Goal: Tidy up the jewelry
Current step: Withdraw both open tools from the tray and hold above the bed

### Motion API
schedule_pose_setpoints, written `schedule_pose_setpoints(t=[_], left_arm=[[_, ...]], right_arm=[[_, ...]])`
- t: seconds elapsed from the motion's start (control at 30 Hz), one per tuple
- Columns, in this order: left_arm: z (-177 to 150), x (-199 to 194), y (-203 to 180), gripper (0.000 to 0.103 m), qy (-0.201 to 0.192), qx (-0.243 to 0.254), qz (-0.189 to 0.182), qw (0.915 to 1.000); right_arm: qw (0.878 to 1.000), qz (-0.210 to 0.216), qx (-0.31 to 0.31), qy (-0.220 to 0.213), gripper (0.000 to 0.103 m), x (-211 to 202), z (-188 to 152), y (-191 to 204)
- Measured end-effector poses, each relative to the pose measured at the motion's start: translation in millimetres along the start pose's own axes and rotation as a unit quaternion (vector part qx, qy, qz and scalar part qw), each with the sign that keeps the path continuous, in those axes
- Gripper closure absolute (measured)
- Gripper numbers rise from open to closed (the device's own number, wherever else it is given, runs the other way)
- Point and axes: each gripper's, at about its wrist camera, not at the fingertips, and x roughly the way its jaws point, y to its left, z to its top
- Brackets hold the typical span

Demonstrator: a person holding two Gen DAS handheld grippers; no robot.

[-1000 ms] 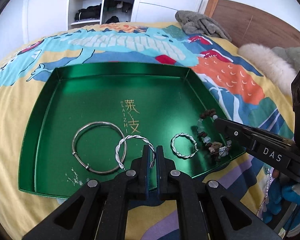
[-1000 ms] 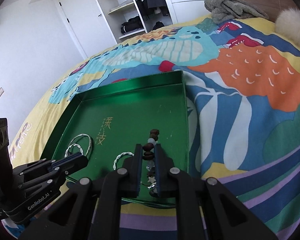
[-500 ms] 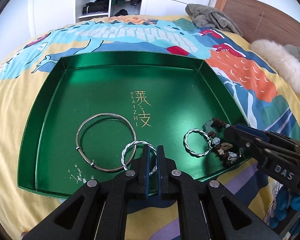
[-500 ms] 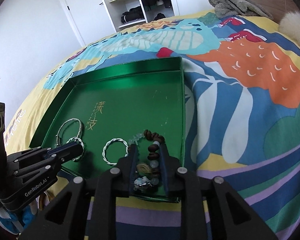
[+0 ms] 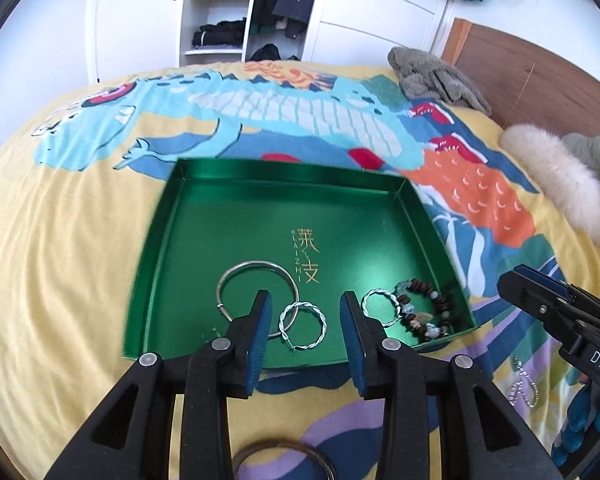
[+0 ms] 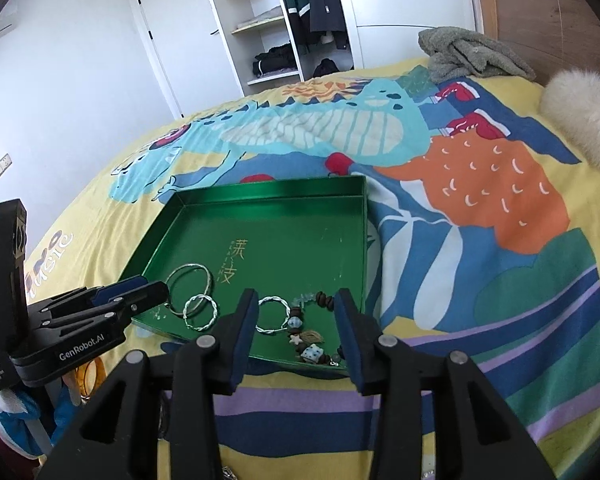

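On the dinosaur-print bedspread [image 5: 80, 240] sits a green tray [image 5: 228, 216], its bangles lying flat. The bead bracelet [image 5: 424, 312] runs lengthwise along the tray's right wall. Both the left gripper [image 5: 304, 316] and right gripper [image 6: 296, 316] have just been opening and hold nothing.

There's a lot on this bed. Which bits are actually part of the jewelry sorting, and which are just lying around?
Part of the job:
green tray
plain silver bangle
two twisted silver rings
beaded bracelet

Just lying about:
grey blanket
white fluffy cushion
clothes on the wardrobe shelves
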Motion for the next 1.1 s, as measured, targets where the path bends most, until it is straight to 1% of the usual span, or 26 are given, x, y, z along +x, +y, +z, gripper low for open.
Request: schedule_pose_setpoints(t=[0.13,0.3,0.4,0.6,0.8,0.97,1.1], left_arm=[[4.3,-39.4,-1.9,0.063,-0.026,-0.003,0.003,0.9997],[3.8,-97.5,-0.4,0.05,-0.069,-0.011,0.011,0.9975],[-0.3,-131.6,2.1,0.045,-0.09,-0.014,0.02,0.9957],[-15.3,-192.1,8.5,0.044,-0.117,-0.02,0.035,0.9924],[-37.9,-239.5,11.9,0.043,-0.133,-0.019,0.051,0.9896],[-58.4,-268.5,13.3,0.042,-0.144,-0.014,0.057,0.9879],[-73.4,-281.1,18.9,0.04,-0.148,-0.013,0.064,0.9869]], right_arm=[[1.0,-0.002,-0.002,-0.022,0.065,-36.3,6.0,10.3],[0.999,0.003,-0.009,-0.052,0.065,-87.1,6.4,28.3],[0.998,0.006,-0.014,-0.067,0.064,-115.4,2.1,40.3],[0.996,0.01,-0.021,-0.091,0.061,-166.9,-13.1,60.9],[0.994,0.019,-0.023,-0.106,0.06,-209.9,-40.0,71.9],[0.993,0.026,-0.021,-0.114,0.06,-233.6,-58.4,75.6],[0.992,0.027,-0.021,-0.119,0.06,-248.0,-67.9,78.7]])
